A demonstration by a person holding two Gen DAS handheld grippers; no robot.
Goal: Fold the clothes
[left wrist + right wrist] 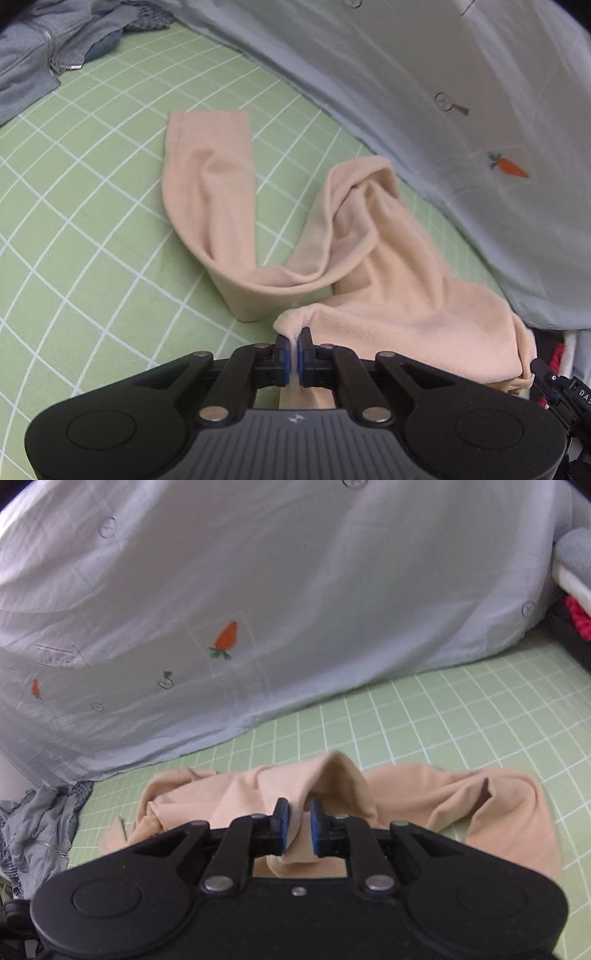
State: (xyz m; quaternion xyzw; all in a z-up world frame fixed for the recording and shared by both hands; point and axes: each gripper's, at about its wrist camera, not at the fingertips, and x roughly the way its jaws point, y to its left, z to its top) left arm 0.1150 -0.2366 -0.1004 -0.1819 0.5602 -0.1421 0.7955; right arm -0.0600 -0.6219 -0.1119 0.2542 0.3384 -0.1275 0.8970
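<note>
A peach fleece garment (373, 266) with two long legs or sleeves lies crumpled on a green checked sheet (92, 221). My left gripper (294, 338) is shut on a bunched edge of it near the front. In the right wrist view the same garment (424, 797) spreads left and right. My right gripper (297, 812) is shut on a raised fold of the garment, the cloth pinched between the blue pads (282, 819). One limb lies flat at the far left (210, 177), the other is twisted at the right (365, 199).
A pale blue quilt with carrot prints (258, 609) is piled along the far side of the bed (480, 110). A grey zip jacket (44, 55) lies at the far left corner, also seen in the right wrist view (37, 830). Red and dark items (576, 616) sit at the right edge.
</note>
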